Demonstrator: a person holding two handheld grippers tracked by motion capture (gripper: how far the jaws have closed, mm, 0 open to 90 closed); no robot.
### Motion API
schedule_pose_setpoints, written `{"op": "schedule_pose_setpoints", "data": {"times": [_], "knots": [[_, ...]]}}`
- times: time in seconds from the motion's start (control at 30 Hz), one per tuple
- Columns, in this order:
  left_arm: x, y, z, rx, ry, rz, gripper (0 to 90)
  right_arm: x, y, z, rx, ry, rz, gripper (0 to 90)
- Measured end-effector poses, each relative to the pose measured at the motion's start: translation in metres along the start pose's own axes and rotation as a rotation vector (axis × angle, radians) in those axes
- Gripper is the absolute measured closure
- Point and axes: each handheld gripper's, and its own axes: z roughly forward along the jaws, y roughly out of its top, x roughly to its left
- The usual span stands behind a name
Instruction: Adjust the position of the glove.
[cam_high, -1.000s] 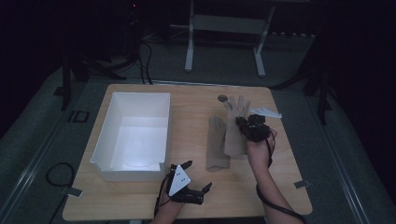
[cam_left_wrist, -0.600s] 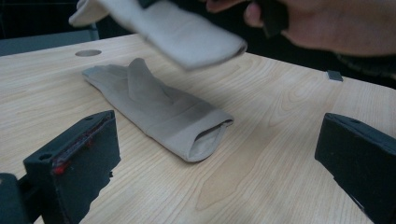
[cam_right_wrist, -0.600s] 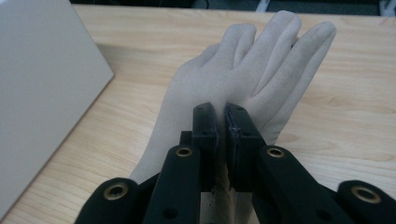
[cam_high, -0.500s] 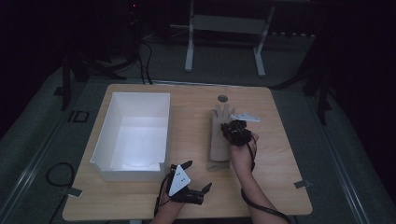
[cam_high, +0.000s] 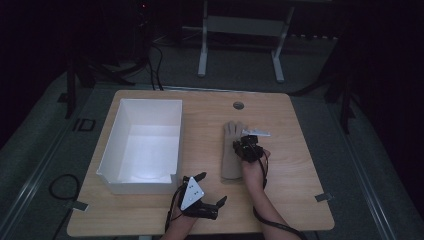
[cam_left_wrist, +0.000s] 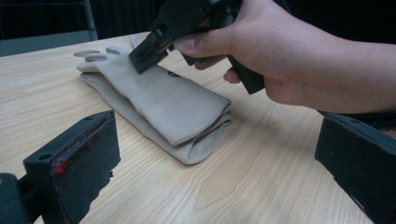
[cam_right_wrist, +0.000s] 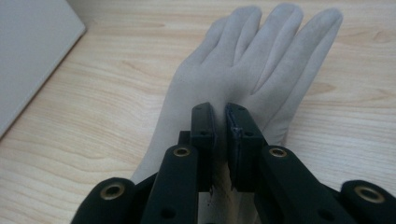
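Observation:
Two beige gloves (cam_high: 230, 160) lie stacked flat on the wooden table, right of centre, with their fingers pointing away from me. The cuffs (cam_left_wrist: 187, 116) face the left gripper view. My right gripper (cam_high: 240, 145) is low over the back of the top glove (cam_right_wrist: 261, 60), and its tips (cam_left_wrist: 140, 58) are at the fabric. Its jaws are shut, with only a thin slit between them (cam_right_wrist: 219, 112) and no fabric visible there. My left gripper (cam_high: 210, 188) rests near the table's front edge, open and empty, pointing at the cuffs.
A white open box (cam_high: 145, 102) stands on the left half of the table, and its corner (cam_right_wrist: 32, 46) appears in the right gripper view. A round cable hole (cam_high: 238, 105) is at the table's far edge. Bare wood (cam_high: 295, 175) lies right of the gloves.
My right gripper has come down and moved left towards me, from the gloves' finger end to their middle. The glove fingers, spread to the right earlier, now lie straight. The left gripper has stayed put.

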Motion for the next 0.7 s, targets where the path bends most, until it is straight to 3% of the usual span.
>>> {"op": "schedule_pose_setpoints", "data": {"times": [0.13, 0.3, 0.43, 0.57, 0.7], "knots": [[0.000, 0.000, 0.000, -0.001, -0.002, -0.003, 0.3, 0.000, -0.002, 0.002, 0.004, 0.006, -0.007, 79.6], [0.000, 0.000, 0.000, 0.007, -0.002, 0.005, 0.3, -0.004, 0.000, -0.004, -0.005, 0.024, -0.029, 70.3], [-0.001, 0.000, 0.001, 0.012, 0.004, 0.011, 0.3, -0.013, 0.003, -0.019, -0.041, 0.047, -0.055, 54.4], [-0.003, 0.000, 0.002, -0.013, -0.005, 0.055, 0.3, -0.025, 0.006, -0.030, -0.058, 0.114, -0.091, 36.5], [-0.002, 0.001, 0.004, -0.019, -0.031, 0.058, 0.3, -0.038, 0.006, -0.043, -0.068, 0.179, -0.121, 23.4]]}}
